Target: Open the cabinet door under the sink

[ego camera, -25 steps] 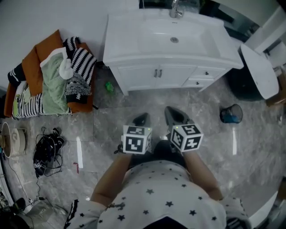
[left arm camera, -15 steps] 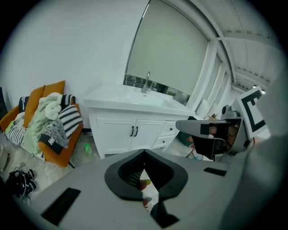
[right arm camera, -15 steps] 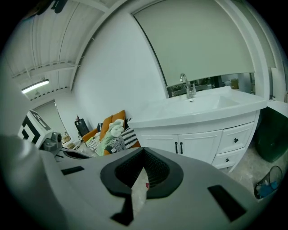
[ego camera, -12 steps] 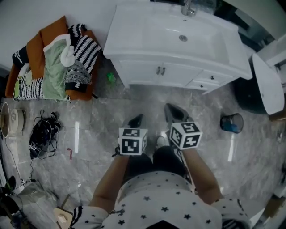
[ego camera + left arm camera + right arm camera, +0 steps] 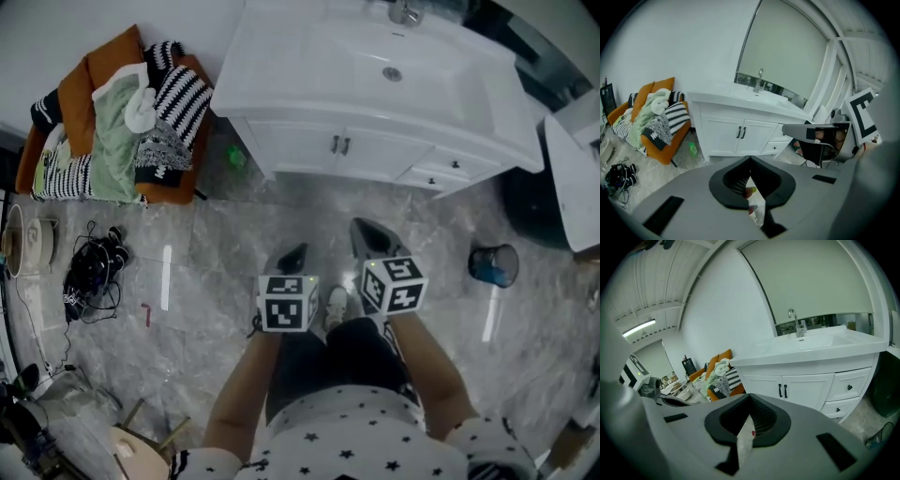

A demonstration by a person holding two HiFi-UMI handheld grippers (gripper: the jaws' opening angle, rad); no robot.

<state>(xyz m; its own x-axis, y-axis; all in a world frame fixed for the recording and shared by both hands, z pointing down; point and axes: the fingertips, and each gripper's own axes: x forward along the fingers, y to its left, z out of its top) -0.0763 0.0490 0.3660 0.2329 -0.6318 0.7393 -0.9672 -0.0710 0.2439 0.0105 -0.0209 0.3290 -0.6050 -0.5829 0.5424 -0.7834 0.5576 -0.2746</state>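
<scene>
While the left gripper and right gripper hang closed and empty, well short of the cabinet, one should open wide before pinching a door handle.

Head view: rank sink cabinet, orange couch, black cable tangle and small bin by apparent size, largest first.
1. sink cabinet
2. orange couch, counting the clothes piled on it
3. black cable tangle
4. small bin, somewhat smaller than the tangle
</scene>
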